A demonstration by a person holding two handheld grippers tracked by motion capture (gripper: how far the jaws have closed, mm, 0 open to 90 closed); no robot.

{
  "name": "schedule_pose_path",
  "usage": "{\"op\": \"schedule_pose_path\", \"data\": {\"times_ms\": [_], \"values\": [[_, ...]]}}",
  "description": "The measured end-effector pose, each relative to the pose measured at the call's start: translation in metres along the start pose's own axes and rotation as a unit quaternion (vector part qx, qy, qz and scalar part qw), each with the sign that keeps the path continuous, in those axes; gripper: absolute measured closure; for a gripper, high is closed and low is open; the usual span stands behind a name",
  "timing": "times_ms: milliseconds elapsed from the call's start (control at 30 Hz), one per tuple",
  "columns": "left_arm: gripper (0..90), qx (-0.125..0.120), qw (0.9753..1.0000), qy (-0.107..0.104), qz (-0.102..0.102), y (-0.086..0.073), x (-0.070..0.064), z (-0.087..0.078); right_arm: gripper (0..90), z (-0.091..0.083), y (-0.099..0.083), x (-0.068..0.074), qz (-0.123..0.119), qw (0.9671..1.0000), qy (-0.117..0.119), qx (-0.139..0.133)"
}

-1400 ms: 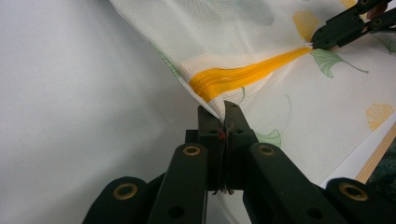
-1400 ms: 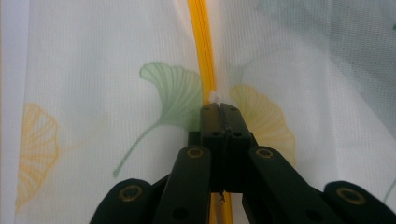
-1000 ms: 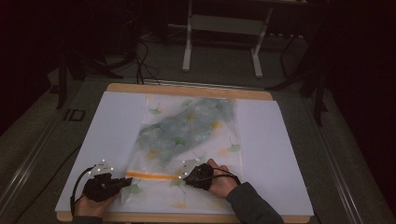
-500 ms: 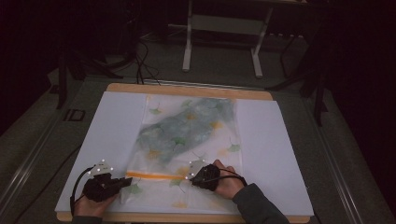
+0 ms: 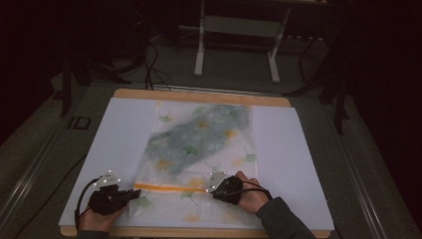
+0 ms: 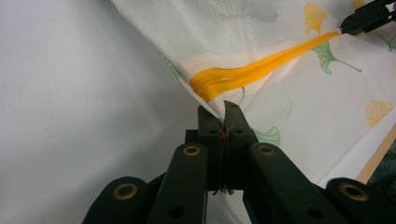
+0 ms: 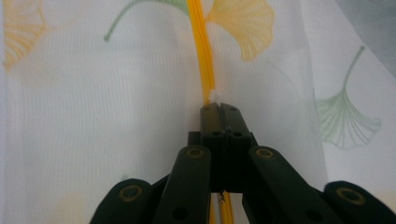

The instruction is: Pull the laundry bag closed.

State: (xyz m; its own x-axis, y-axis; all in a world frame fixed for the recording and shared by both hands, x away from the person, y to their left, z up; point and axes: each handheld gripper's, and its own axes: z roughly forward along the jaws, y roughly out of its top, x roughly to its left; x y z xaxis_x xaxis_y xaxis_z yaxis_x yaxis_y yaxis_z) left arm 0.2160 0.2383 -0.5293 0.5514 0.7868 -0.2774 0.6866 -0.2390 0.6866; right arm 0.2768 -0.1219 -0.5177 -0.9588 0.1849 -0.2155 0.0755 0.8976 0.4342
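A translucent white mesh bag [image 5: 199, 149] printed with green and yellow ginkgo leaves lay flat at the centre of the high view, on a white sheet [image 5: 293, 154] covering the wooden bench [image 5: 199, 95]; a grey-green item [image 5: 199, 137] showed through the mesh in the bag's upper half. An orange zipper [image 5: 169, 187] crossed the bag's lower part, running left to right in the lower centre of the frame. In the left gripper view, the zipper [image 6: 261, 72] ran from the centre toward the upper right, and its near end with the bag corner sat lifted off the sheet. The left gripper [image 6: 224, 112] had its fingers pressed together on the bag fabric at that zipper end; in the high view this gripper [image 5: 130, 193] appeared at the lower left, held by the person's left hand [image 5: 99, 214]. In the right gripper view, the zipper [image 7: 203, 51] ran up the centre of the frame, and the right gripper [image 7: 219, 108] had its fingers pressed together on a small white piece at the end of the orange strip. In the high view the right gripper [image 5: 213, 188] sat at the lower centre, held by the right hand [image 5: 246, 194] in a dark sleeve [image 5: 281, 221]. The two grippers stood well apart, at opposite ends of the visible orange strip. A white metal stand [image 5: 239, 35] stood on the floor beyond the bench, at the upper centre of the frame.
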Motion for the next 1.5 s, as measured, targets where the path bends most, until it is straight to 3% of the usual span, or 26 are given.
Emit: {"op": "schedule_pose_path", "data": {"times_ms": [700, 1133, 1500], "values": [[88.6, 0.001, 1.0000, -0.001, -0.001, -0.001, 0.001, 0.001, 90.0, -0.018, -0.033, -0.004, 0.011, 0.9996, -0.013, 0.024], [88.6, 0.000, 1.0000, -0.001, -0.003, -0.001, 0.001, 0.001, 90.0, -0.028, -0.050, -0.007, 0.029, 0.9991, -0.015, 0.029], [88.6, 0.003, 1.0000, -0.001, -0.002, -0.001, 0.002, 0.001, 90.0, -0.050, -0.081, -0.016, 0.058, 0.9971, -0.032, 0.037]]}}
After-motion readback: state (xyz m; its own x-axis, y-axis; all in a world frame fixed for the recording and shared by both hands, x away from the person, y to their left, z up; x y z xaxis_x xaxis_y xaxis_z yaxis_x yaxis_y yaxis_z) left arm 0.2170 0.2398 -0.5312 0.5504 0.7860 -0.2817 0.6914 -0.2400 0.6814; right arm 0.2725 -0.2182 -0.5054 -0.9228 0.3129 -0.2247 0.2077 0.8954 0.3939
